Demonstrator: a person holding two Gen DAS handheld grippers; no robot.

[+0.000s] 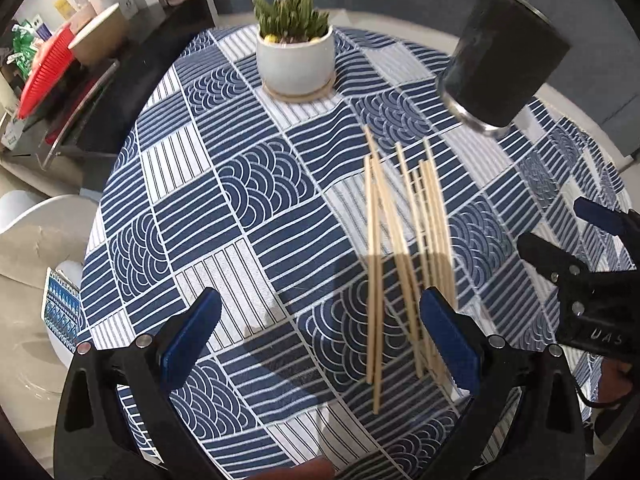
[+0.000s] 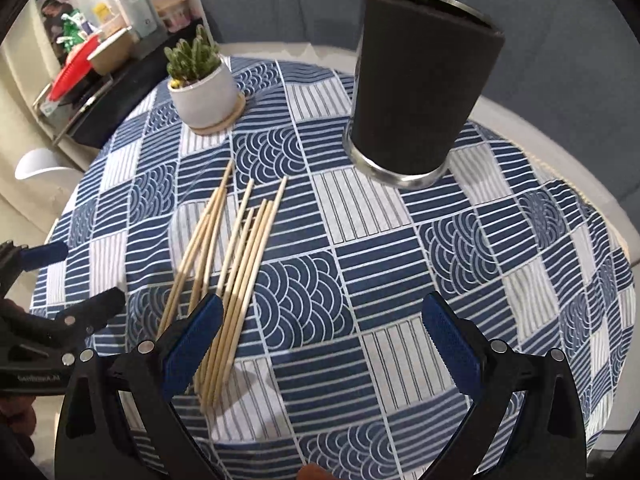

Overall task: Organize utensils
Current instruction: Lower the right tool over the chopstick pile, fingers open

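Observation:
Several pale wooden chopsticks (image 1: 404, 248) lie loosely side by side on the blue-and-white patterned tablecloth (image 1: 240, 200). A black cylindrical utensil holder (image 1: 500, 60) with a metal base stands upright beyond them, to the right. My left gripper (image 1: 320, 336) is open and empty above the cloth, its right finger over the chopsticks' near ends. My right gripper (image 1: 560, 226) shows at the right edge, open. In the right wrist view the chopsticks (image 2: 232, 272) pass under the left finger of my open, empty right gripper (image 2: 320, 340). The holder (image 2: 420, 88) stands ahead, and the left gripper (image 2: 80, 276) is at the left edge.
A small cactus in a white pot (image 1: 296, 60) (image 2: 204, 92) stands on a saucer at the far side of the round table. Off the table to the left is a dark shelf with a red basket (image 1: 44, 68), cups and bottles. A white chair (image 1: 32, 216) sits at the left.

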